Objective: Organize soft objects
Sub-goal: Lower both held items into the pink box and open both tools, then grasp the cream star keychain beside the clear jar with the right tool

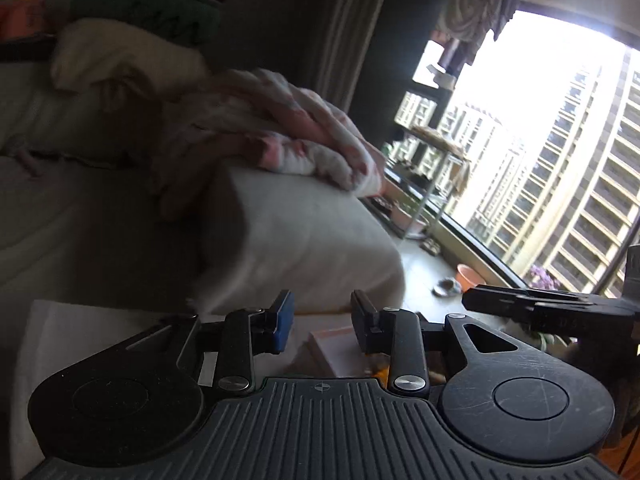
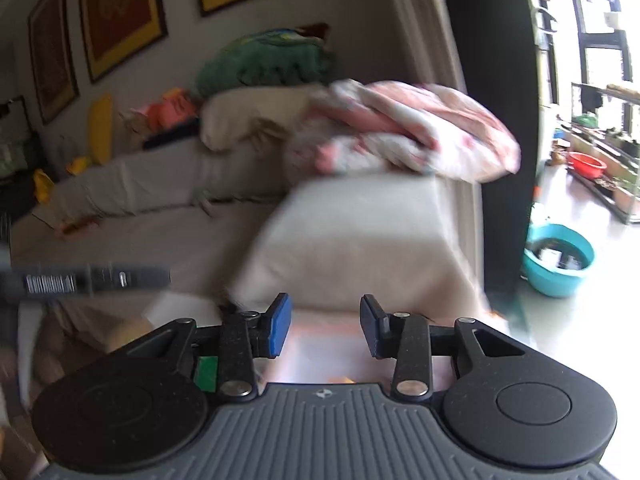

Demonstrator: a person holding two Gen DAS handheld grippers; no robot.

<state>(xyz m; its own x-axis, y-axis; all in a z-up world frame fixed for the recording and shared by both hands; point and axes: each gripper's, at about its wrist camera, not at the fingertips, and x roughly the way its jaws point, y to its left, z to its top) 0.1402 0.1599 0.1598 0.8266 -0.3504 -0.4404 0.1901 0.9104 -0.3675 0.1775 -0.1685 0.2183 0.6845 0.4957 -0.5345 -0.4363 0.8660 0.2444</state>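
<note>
A white cushion [image 1: 304, 236] [image 2: 360, 240] lies at the near end of the pale sofa [image 1: 80, 220] [image 2: 140, 240]. On top of it rests a bunched pink-and-white blanket [image 1: 296, 136] [image 2: 408, 132]. Behind are a cream pillow [image 1: 120, 56] [image 2: 256, 116] and, piled on that, a green soft thing [image 1: 148, 4] [image 2: 264, 64]. My left gripper [image 1: 322, 322] is open just short of the cushion's near edge, with nothing between its pads. My right gripper [image 2: 326, 326] is open too, empty, and also just in front of the cushion. Both views are blurred.
A dark curtain [image 2: 500, 80] hangs right of the sofa. Beyond it stand a teal basin [image 2: 558, 260] on the floor, a red basin [image 2: 586, 164] on a rack, and an orange pot [image 1: 470, 278] by the window. Framed pictures [image 2: 116, 12] hang above the sofa. Orange and yellow items [image 2: 172, 108] sit at its far end.
</note>
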